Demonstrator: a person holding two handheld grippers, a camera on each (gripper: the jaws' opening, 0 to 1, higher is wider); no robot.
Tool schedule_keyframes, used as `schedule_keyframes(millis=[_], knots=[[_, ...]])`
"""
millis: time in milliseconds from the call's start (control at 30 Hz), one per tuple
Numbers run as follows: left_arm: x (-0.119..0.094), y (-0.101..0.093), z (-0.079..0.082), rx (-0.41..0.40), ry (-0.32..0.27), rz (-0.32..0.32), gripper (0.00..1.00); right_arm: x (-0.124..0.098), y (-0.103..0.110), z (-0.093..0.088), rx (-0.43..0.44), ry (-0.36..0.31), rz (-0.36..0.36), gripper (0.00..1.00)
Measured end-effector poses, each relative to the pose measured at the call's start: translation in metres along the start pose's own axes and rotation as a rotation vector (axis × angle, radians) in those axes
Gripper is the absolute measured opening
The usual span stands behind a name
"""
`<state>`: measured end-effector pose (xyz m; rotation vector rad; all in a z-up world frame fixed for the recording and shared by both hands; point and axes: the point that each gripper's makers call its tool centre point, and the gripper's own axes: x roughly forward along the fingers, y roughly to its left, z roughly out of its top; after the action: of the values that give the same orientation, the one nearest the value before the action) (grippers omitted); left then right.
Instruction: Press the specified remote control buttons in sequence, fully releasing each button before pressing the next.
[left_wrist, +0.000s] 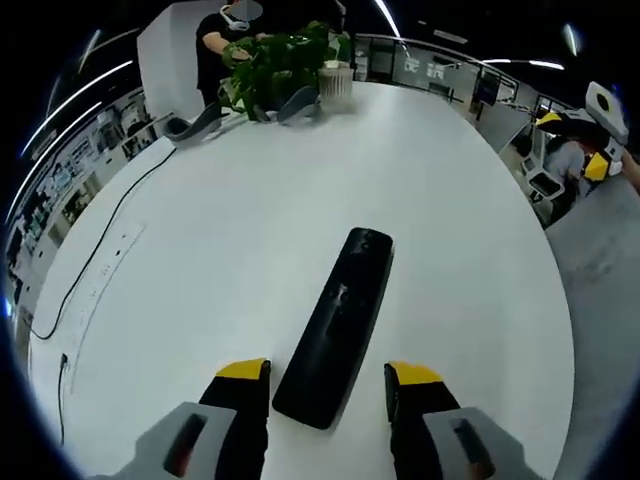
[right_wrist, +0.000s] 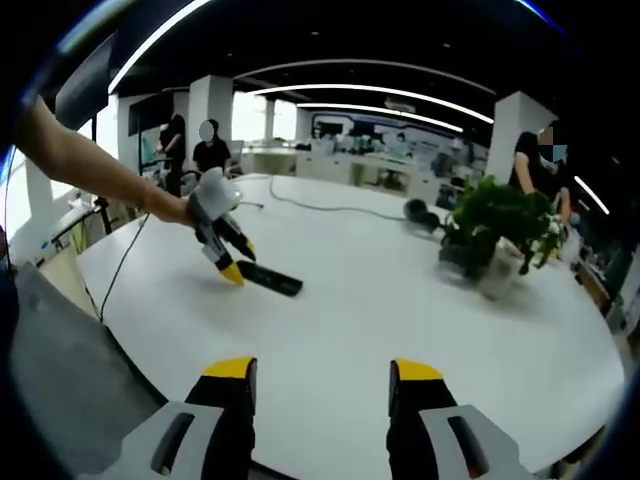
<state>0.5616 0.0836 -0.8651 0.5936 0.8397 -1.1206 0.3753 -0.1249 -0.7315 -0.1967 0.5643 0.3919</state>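
In the left gripper view, a cable (left_wrist: 95, 262) is seen at the far left of the white table (left_wrist: 470, 250). The remote control (left_wrist: 335, 325) lies between the wide-open, empty jaws of the left gripper (left_wrist: 328, 374), untouched. An approach appears in hand; next, one tip would need lowering onto a button. Buttons cannot be made out. In the right gripper view, the right gripper (right_wrist: 322, 370) is held open and empty, well apart from the remote, with a potted plant (right_wrist: 497, 232) far right.
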Motion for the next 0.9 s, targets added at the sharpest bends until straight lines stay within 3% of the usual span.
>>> schedule_keyframes(millis=[200, 500, 900], knots=[[0.0011, 0.0018, 0.0036, 0.047, 0.011, 0.015, 0.4, 0.0002, 0.0, 0.0, 0.001, -0.001, -0.001, 0.48], [0.0009, -0.0014, 0.0001, 0.048, 0.035, -0.008, 0.28, 0.0003, 0.0003, 0.0004, 0.0, -0.005, 0.0, 0.44], [0.0003, -0.0077, -0.0018, 0.083, 0.054, -0.037, 0.26, 0.0014, 0.0023, -0.0048, -0.014, 0.022, 0.01, 0.41]])
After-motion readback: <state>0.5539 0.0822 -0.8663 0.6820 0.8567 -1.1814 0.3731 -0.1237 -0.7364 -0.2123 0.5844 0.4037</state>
